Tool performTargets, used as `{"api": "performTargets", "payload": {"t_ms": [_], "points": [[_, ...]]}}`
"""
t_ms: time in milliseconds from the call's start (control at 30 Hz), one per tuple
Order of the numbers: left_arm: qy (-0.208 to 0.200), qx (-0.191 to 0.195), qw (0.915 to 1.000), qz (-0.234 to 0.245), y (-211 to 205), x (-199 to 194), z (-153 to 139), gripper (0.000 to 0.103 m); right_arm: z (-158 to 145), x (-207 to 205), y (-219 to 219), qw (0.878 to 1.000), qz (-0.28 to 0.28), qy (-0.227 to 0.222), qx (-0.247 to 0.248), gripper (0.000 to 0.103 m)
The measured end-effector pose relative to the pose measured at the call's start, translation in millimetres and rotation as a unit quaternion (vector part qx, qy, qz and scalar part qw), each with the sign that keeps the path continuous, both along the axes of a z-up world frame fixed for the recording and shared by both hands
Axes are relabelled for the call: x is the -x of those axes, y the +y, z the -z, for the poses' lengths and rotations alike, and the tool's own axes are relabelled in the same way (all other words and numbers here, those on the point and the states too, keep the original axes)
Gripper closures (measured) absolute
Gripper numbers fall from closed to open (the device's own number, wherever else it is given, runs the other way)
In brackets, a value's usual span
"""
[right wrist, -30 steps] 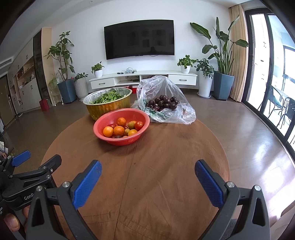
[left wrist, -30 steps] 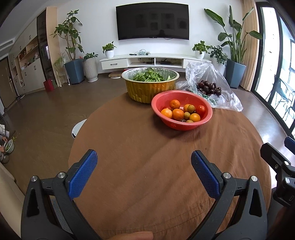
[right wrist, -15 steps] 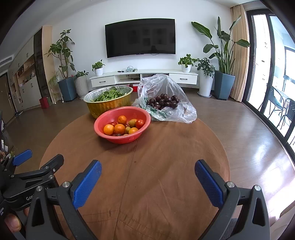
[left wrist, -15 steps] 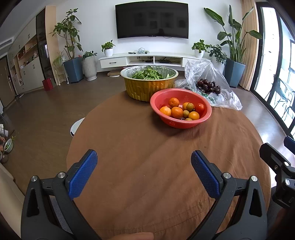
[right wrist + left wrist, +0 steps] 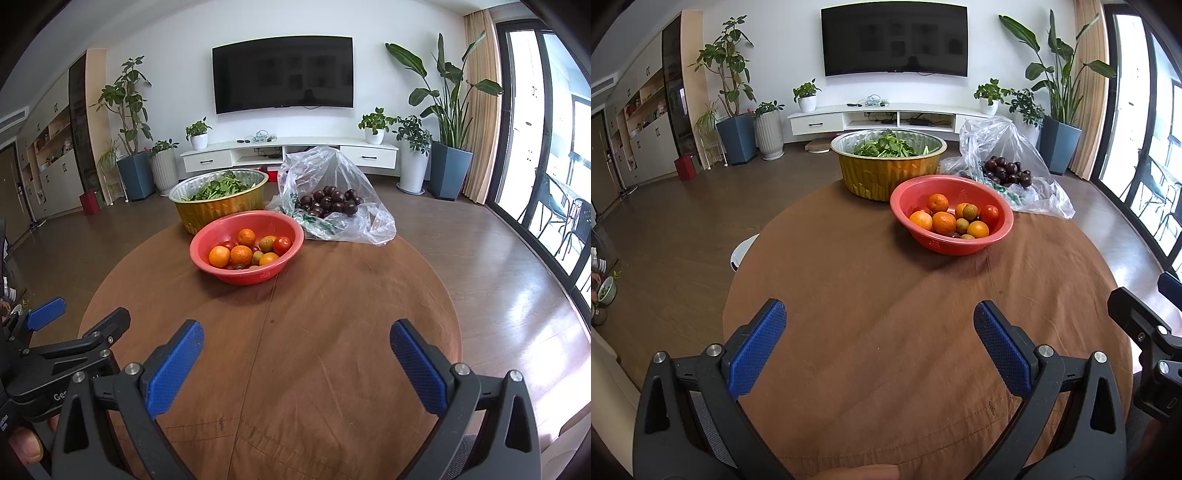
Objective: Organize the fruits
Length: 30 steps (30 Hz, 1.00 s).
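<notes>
1. The left gripper (image 5: 879, 328) and right gripper (image 5: 295, 347), low in each frame, are both wide open and hold nothing.
2. They have crept a bit closer; the red bowl (image 5: 1004, 236) looks slightly bigger than before.
3. The fruits (image 5: 245, 251) sit in the bowl, mid-frame; nothing else moved.

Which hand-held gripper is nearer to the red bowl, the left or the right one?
Neither clearly. Both the left hand-held gripper and the right hand-held gripper are open and well short of the red bowl, which lies ahead-right of the left one and ahead-left of the right one.
</notes>
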<state>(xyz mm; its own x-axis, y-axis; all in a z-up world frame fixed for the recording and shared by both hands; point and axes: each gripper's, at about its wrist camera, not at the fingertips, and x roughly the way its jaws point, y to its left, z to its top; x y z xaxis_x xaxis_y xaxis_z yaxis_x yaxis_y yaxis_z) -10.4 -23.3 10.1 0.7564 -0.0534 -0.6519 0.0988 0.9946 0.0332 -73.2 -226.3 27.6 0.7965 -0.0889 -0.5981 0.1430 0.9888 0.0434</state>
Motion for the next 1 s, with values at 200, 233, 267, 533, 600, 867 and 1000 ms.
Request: {"api": "performTargets", "payload": {"t_ms": [200, 233, 267, 533, 600, 867, 1000], "points": [[0.000, 0.000, 1.0000, 0.000, 0, 0, 0, 0.000, -1, 0, 0, 1.000, 0.000, 0.000, 0.000, 0.000], [0.000, 0.000, 1.0000, 0.000, 0, 0, 0, 0.000, -1, 0, 0, 1.000, 0.000, 0.000, 0.000, 0.000], [0.000, 0.000, 1.0000, 0.000, 0, 0, 0, 0.000, -1, 0, 0, 1.000, 0.000, 0.000, 0.000, 0.000], [0.003, 0.000, 1.0000, 0.000, -1, 2, 1, 0.000, 1, 3, 2, 1.000, -0.001, 0.001, 0.000, 0.000], [0.003, 0.000, 1.0000, 0.000, -1, 2, 1, 0.000, 1, 3, 2, 1.000, -0.001, 0.002, 0.000, 0.000], [-0.004, -0.005, 0.9999, -0.011, 4, 4, 6, 0.000, 7, 10, 6, 1.000, -0.003, 0.006, -0.002, 0.000], [-0.007, -0.006, 0.9999, -0.010, 6, 4, 7, 0.000, 10, 10, 3, 1.000, -0.001, 0.011, -0.005, 0.000]]}}
